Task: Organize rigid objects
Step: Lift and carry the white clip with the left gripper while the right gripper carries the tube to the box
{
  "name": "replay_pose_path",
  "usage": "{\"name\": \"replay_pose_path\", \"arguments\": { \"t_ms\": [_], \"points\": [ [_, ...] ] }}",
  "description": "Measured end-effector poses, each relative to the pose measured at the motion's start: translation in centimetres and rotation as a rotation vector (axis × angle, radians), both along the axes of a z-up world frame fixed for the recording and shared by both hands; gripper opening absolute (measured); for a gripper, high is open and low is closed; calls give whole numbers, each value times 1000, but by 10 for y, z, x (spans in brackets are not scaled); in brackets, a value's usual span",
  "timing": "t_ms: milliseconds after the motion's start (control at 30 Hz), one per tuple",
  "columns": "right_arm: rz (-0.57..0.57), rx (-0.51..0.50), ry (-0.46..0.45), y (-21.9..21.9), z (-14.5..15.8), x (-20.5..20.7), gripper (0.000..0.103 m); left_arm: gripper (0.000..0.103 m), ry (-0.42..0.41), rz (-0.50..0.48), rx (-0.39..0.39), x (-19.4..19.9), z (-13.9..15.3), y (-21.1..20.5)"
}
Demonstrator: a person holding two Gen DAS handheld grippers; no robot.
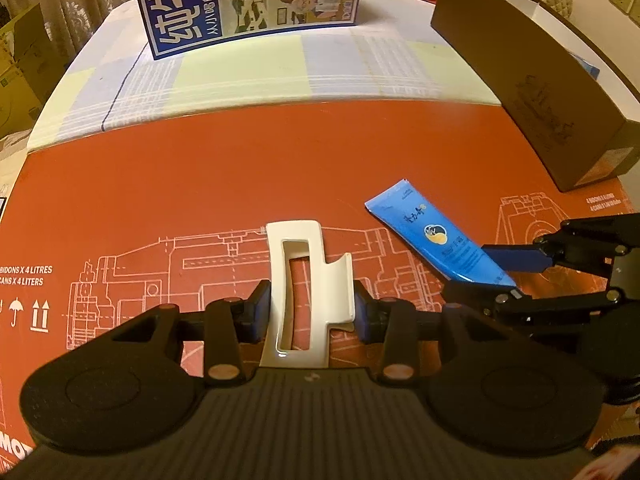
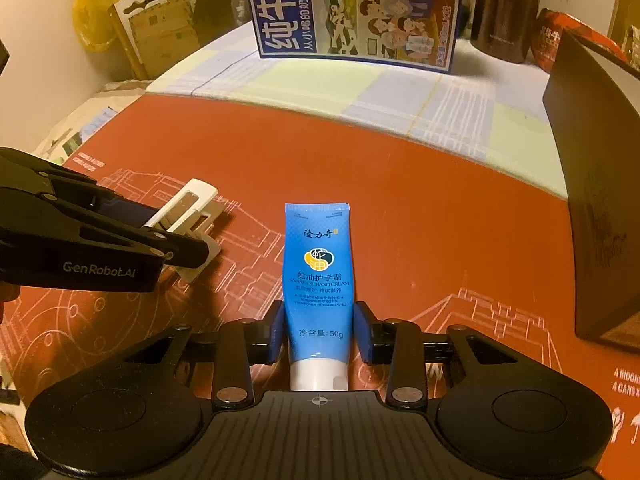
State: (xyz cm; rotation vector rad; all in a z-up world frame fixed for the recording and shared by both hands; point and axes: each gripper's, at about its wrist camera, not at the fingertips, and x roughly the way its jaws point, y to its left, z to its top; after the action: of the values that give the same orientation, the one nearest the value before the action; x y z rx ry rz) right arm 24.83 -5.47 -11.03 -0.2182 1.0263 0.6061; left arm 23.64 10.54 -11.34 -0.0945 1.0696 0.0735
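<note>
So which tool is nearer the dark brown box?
Right. The right tool, gripping the blue tube, is beside the dark brown box; the left tool, holding the white clip, is farther away.

left gripper (image 1: 312,314): pads pressed on white hair clip (image 1: 306,292)
right gripper (image 1: 494,276): clamped blue tube (image 1: 434,236)
surface: red cardboard (image 1: 200,184)

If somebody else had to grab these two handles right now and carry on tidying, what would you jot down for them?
Left gripper: fingers closed on the white hair claw clip, over the red cardboard sheet.
Right gripper: fingers closed on the blue hand cream tube, cap end toward the camera.
Nearby: the dark brown box stands to the right, the milk carton box at the far side of the table.
Done: both items picked.
Left: both still need a place; which one, the pictures don't show.
</note>
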Motion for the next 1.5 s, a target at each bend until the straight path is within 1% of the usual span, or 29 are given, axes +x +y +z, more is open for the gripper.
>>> {"name": "replay_pose_path", "arguments": {
  "t_ms": [300, 867, 1167, 1400, 1500],
  "points": [
    [-32, 27, 26, -17, 4, -12, 32, 36, -13, -3, 6, -10, 7, -12],
    [-51, 58, 11, -32, 18, -20, 32, 36, -40, -12, 6, -19, 21, -29],
    [-69, 82, -4, -40, 31, -20, 32, 36, -65, -28, 9, -15, 36, -35],
    [-94, 111, -25, -50, 47, -16, 32, 36, -104, -43, 12, -10, 54, -42],
    [-102, 121, -34, -54, 54, -15, 32, 36, -122, -51, 1, -9, 63, -46]
  ]
}}
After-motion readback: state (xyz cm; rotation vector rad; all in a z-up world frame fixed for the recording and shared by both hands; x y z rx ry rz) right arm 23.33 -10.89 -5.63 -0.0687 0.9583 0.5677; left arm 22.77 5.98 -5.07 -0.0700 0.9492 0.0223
